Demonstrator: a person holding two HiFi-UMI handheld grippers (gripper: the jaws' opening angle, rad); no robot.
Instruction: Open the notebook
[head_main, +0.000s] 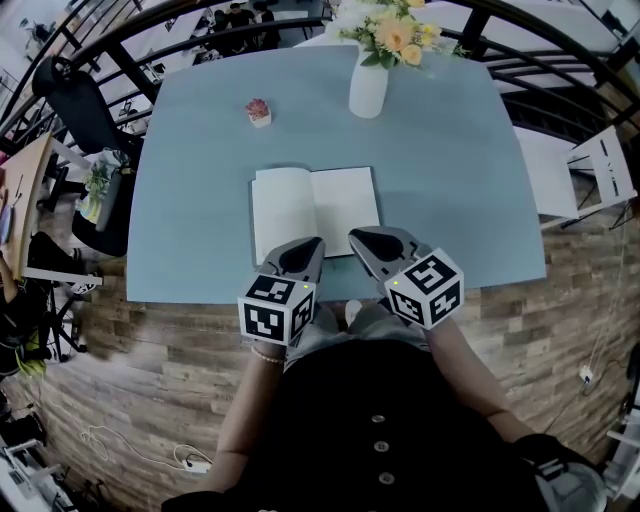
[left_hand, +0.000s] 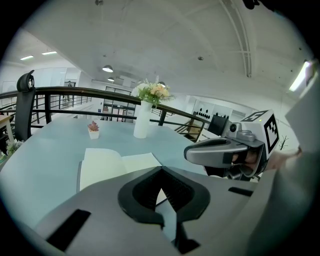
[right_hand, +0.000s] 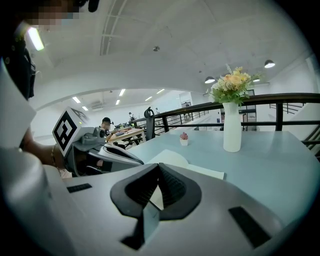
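We hold our left gripper (head_main: 314, 244) and right gripper (head_main: 357, 238) side by side, each with its jaws pressed together on nothing. Just beyond their tips the notebook (head_main: 313, 208) lies open and flat on the blue table (head_main: 450, 180), with its spine pointing away from us and its long axis running left to right. Farther back, a white vase (head_main: 368, 88) holds flowers (head_main: 395, 35), and a small pot (head_main: 259, 114) holds a pink plant.

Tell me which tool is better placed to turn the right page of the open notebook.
Right, probably. The right tool has its tip over the near edge of the right page of the notebook, while the left tool sits nearer the left page. Both are shut, so it must open first.
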